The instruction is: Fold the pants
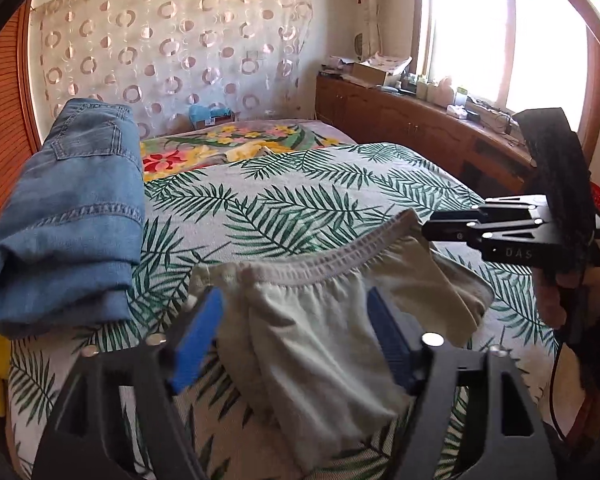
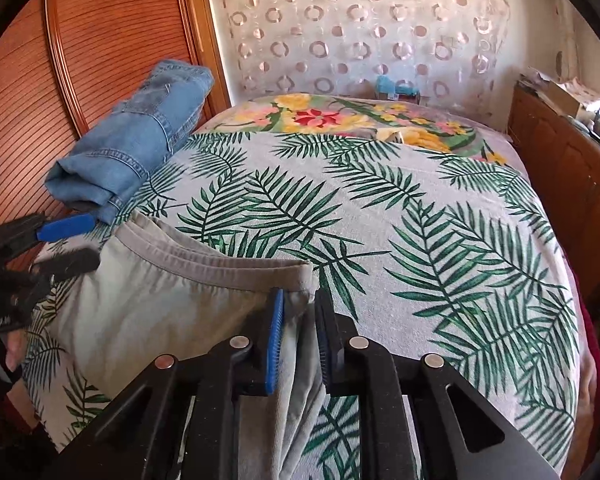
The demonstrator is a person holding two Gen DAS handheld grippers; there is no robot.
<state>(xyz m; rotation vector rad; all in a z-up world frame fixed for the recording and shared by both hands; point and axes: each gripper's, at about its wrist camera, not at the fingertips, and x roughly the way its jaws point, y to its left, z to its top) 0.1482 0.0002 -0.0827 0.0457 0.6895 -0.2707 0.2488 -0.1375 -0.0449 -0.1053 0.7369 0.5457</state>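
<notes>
Light grey pants [image 1: 300, 360] [image 2: 160, 312] lie bunched on the near end of the bed, elastic waistband facing away. My left gripper [image 1: 294, 328] stands wide open over the waistband's left part, blue pads on either side of the cloth without pressing it. Seen from the right wrist, the left gripper [image 2: 80, 244] straddles the waistband's left corner. My right gripper [image 2: 300, 320] is nearly closed, with the waistband's right end pinched between its pads. From the left wrist, the right gripper [image 1: 426, 228] holds that end slightly raised.
Folded blue jeans [image 1: 72, 216] [image 2: 140, 148] lie along the left edge of the palm-leaf bed cover [image 1: 300, 192] [image 2: 420, 240]. A floral blanket [image 1: 220, 140] covers the far end. A wooden cabinet [image 1: 400, 120] runs along the right, a wooden wardrobe [image 2: 80, 60] on the left.
</notes>
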